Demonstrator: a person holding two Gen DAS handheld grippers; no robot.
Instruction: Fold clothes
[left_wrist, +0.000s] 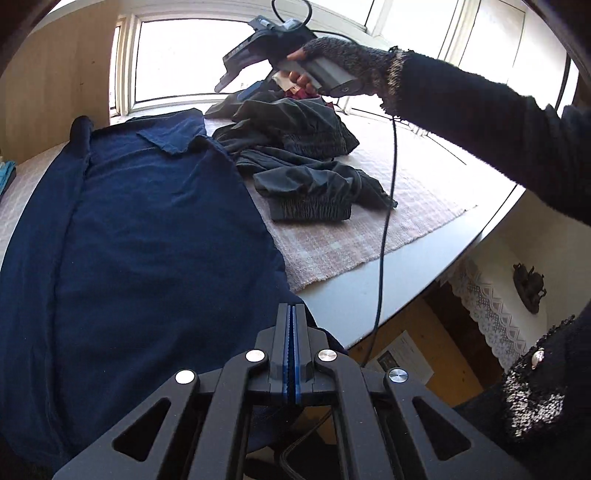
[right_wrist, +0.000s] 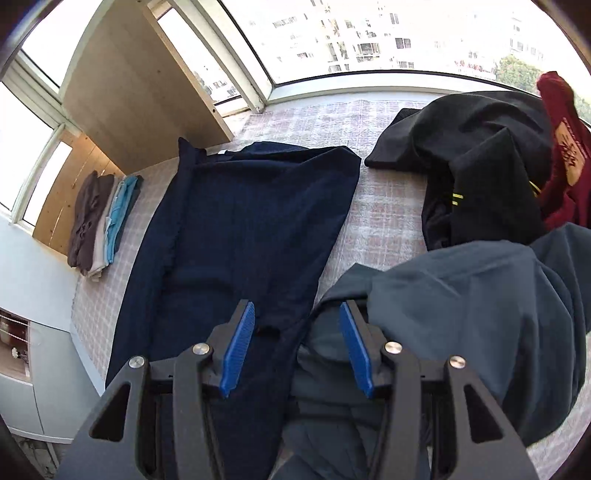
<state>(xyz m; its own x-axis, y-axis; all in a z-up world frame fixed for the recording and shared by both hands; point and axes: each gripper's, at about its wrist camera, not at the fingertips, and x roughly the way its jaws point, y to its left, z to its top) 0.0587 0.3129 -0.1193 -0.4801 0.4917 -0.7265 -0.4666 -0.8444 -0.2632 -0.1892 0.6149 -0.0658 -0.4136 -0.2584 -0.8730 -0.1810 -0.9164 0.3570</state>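
Navy-blue cloth garment (right_wrist: 240, 229) spread at frame centre on pink checked mat (right_wrist: 384, 206). Left gripper (left_wrist: 292, 314) pinched together, perhaps on nothing; right gripper (right_wrist: 297, 321) wide.

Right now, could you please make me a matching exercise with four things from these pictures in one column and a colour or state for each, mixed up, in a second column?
Things:
1. shirt
2. left tongs
3. right tongs
4. stack of folded clothes

Colour or state:
A. open
B. navy blue, spread flat on the checked cloth
C. lies by the wooden panel
D. shut

Pairs: 1-B, 2-D, 3-A, 4-C
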